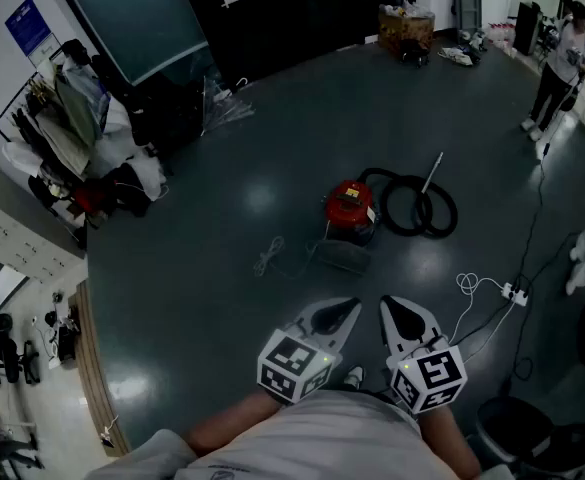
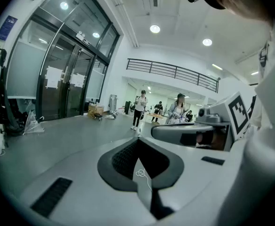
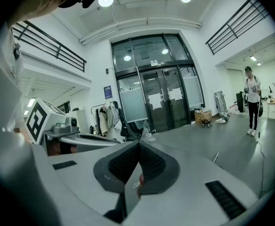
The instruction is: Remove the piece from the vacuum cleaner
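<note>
While my left claw [image 1: 344, 311] and right claw [image 1: 392, 311] sit shut, empty: black coiled hose [image 1: 422, 208] off red canister vacuum cleaner [image 1: 350, 206] looks floppy; grab stiff end.

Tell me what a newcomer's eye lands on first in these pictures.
The red vacuum cleaner stands alone in the middle of the dark floor in the head view, with its black hose coiled beside it. Nearest the camera, the left gripper and right gripper are held side by side close to the person's body. Their jaws are together with nothing between them, well short of the vacuum.
</note>
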Motion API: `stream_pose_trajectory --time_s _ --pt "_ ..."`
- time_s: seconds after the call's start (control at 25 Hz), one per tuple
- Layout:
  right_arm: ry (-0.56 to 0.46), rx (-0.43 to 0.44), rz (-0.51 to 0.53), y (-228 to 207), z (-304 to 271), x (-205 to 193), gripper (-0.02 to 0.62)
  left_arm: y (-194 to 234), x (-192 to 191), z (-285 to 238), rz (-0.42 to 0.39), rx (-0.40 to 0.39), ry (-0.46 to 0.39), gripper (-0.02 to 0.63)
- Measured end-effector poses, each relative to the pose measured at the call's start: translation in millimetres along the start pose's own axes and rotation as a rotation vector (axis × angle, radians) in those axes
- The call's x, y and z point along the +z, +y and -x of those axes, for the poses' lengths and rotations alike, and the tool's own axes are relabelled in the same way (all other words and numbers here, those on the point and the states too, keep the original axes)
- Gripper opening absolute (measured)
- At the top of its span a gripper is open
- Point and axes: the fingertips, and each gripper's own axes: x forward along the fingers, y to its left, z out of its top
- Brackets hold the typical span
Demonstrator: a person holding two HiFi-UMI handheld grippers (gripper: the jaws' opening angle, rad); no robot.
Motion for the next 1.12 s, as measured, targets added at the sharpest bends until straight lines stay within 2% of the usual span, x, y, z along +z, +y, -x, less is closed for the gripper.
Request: stream_pose_trajectory --time_s 0.36,0.64,0.92,1.12 --pt "0.04 0.001 -0.03 12.1 5.5 -8.4 0.015 -5.0 -9.6 11.6 0.033 0.0 0.04 0.006" --pt "0.018 -0.002 -0.001 5.6 9.8 -12.0 0.015 -9.8 -12.3 4.4 0.01 0.004 0.014 0.006" --pt "-0.019 0.027 -0.047 0.6 9.5 -9.0 0.015 -7.6 -8.5 1.0 -0.004 0.013 -0.017 0.006" --pt "-0.039 0.066 -0.018 -11.1 11.1 8.5 0.015 -11.4 3.1 -15.2 -0.015 0.033 -0.036 0.006"
